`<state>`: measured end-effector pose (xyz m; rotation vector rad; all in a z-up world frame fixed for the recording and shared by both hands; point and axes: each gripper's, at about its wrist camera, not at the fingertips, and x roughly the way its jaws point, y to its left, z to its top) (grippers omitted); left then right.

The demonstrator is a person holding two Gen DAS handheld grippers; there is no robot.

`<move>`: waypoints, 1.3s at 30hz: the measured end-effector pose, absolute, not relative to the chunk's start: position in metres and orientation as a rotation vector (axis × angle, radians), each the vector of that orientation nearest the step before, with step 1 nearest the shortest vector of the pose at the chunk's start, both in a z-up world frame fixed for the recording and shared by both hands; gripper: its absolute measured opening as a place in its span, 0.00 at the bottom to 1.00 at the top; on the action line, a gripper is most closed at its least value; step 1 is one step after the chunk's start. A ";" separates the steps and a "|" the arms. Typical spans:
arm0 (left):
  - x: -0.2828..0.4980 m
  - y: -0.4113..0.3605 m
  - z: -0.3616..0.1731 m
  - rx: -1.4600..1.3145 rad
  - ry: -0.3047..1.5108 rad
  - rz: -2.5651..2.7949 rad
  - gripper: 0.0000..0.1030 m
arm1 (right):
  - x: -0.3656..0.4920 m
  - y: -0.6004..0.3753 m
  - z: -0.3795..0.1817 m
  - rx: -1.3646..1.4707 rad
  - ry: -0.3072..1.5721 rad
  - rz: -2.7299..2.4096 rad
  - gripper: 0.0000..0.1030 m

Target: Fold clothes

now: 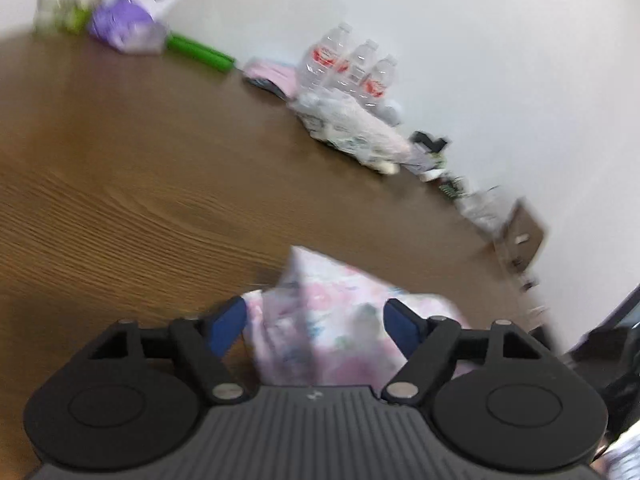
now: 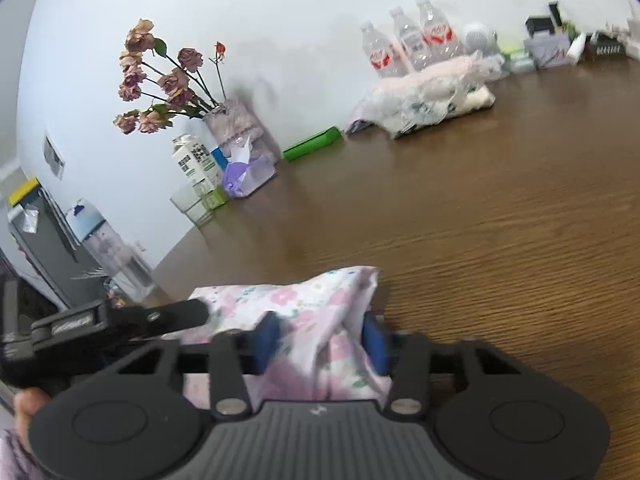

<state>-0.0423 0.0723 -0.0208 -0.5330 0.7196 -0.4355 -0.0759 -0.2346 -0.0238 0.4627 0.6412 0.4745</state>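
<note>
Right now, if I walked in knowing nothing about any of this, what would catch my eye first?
Probably the pink floral cloth bunched at the near edge of the brown wooden table, with the right hand-held gripper closed on a fold of it and the left hand-held gripper open around it. Next, the wilted roses in a vase by the wall, and three water bottles standing behind a clear bag.

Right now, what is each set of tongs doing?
Left tongs: open, floral cloth between them, not pinched.
Right tongs: closed on the floral cloth.
</note>
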 end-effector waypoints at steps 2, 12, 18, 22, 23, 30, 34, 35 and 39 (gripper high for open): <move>-0.027 0.074 -0.032 -0.636 0.772 -0.475 0.31 | -0.070 -0.233 -0.025 0.502 0.661 0.483 0.24; -0.082 0.077 0.018 -0.434 0.479 -0.281 0.41 | -0.100 -0.225 0.016 0.241 0.474 0.395 0.29; -0.075 -0.020 0.007 0.040 0.530 -0.237 0.11 | -0.063 -0.176 0.001 0.069 0.582 0.410 0.07; -0.081 -0.015 -0.012 -0.005 0.553 -0.191 0.12 | -0.061 -0.182 -0.005 0.026 0.595 0.199 0.11; -0.086 -0.012 -0.013 -0.015 0.547 -0.183 0.12 | -0.063 -0.186 -0.004 0.030 0.590 0.153 0.10; -0.076 -0.001 -0.015 -0.074 0.560 -0.193 0.13 | -0.061 -0.182 0.006 0.175 0.576 0.381 0.11; -0.075 0.009 -0.012 -0.132 0.549 -0.192 0.18 | -0.065 -0.186 0.006 0.143 0.584 0.235 0.15; -0.078 0.011 -0.010 -0.143 0.524 -0.189 0.34 | -0.074 -0.190 0.012 0.154 0.561 0.245 0.15; -0.083 0.011 -0.002 -0.119 0.466 -0.167 0.45 | -0.108 -0.192 0.021 0.191 0.486 0.433 0.19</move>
